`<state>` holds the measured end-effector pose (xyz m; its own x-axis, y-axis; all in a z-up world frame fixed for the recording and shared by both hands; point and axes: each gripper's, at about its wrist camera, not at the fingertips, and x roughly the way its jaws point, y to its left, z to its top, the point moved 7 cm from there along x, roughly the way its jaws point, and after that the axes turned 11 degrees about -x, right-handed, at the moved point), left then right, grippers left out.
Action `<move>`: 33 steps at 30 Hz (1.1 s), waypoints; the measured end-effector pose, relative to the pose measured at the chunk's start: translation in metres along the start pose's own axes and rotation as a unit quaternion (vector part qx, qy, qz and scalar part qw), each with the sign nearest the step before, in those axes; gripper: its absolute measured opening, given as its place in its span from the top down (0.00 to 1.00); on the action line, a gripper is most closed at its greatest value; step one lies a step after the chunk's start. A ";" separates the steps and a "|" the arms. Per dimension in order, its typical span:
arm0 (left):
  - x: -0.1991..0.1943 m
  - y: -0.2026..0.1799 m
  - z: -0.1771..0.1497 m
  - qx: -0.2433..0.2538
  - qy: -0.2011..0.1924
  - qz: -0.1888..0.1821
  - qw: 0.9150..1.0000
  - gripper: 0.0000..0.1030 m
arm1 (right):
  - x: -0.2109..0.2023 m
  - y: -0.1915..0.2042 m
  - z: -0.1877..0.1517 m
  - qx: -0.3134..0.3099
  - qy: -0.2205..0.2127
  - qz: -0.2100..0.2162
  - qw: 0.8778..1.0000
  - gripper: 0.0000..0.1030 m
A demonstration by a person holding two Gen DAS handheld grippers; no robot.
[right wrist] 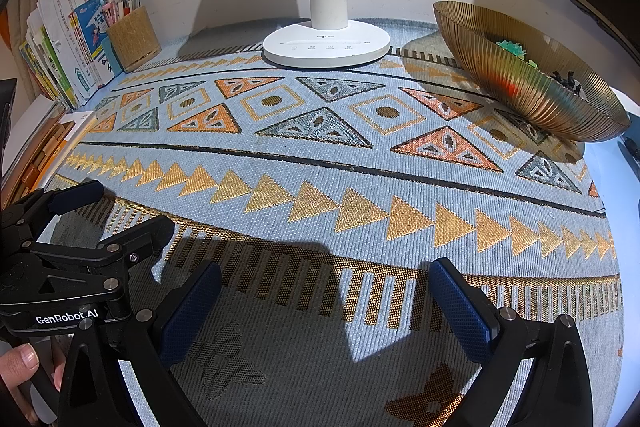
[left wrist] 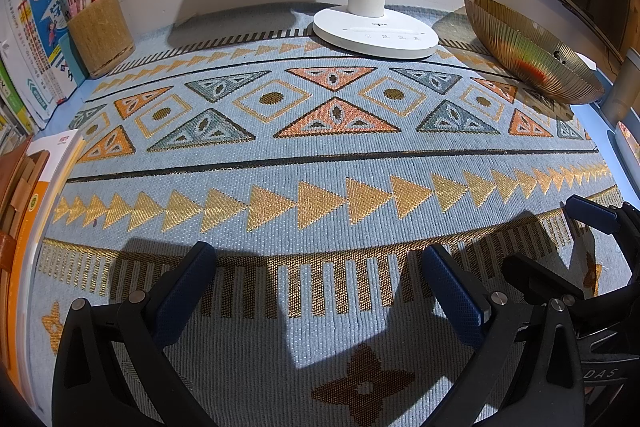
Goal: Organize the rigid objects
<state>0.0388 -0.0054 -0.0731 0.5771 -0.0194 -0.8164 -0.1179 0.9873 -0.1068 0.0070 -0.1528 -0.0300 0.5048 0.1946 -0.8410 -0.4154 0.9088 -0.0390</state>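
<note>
Nearest: left gripper [left wrist: 320,291], black frame w/ blue textured pads, jaws spread wide, nothing btwn them, hovering over mat. Right gripper [right wrist: 326,301], same build, jaws likewise spread wide, empty. Each shows in the other's view: right one at the right edge of left cam, left one at lower left of right cam, white "GenRobot AI" lettering on body, a thumb just below it.

Under both: woven mat [left wrist: 320,163], ribbed weave, pale blue ground. Near band = gold-brown comb stripes; brown four-petal motifs closest in. Next a row of gold triangles, then a thin black line, then larger orange and grey triangles alternating w/ gold-outlined squares w/ dark dots. Gripper shadows fall on near part.

Left edge: orange/white box [left wrist: 44,187] beside brown wooden pieces, partly cut off.

Far centre: lamp [left wrist: 374,27], white, smooth oval base w/ touch icons, round column, black joint higher up; stands on mat's far edge by wall.

Far right: bowl [right wrist: 520,83], gold-toned, ribbed, shallow, translucent, tilted toward cam, resting on mat. Rigid objs inside it: a green spiky piece [right wrist: 510,47], a small black item [right wrist: 566,79], a red-orange blur seen thru wall; shapes unclear.

Far left: pen holder [left wrist: 100,35], cork-textured cylinder, pens and pencils upright in it. Books [left wrist: 40,39] stand just behind and left of it, against wall.
</note>
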 end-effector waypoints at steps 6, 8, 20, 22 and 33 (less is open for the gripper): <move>0.000 0.000 0.000 0.000 0.000 0.000 1.000 0.01 | 0.000 0.000 0.000 0.000 0.000 0.000 1.000 0.00; 0.000 0.000 0.000 0.000 0.000 0.000 1.000 0.00 | 0.000 0.000 0.000 0.000 0.000 0.000 1.000 0.00; 0.000 0.000 0.000 0.000 0.000 0.000 1.000 0.00 | 0.000 0.000 0.000 0.000 0.000 0.000 1.000 0.00; 0.001 0.001 0.001 0.000 0.000 0.000 1.000 0.00 | 0.000 0.000 0.000 0.000 0.000 0.000 1.000 0.00; 0.000 0.000 0.001 0.000 0.000 0.000 1.000 0.01 | 0.000 0.000 0.000 0.000 0.000 0.000 1.000 0.00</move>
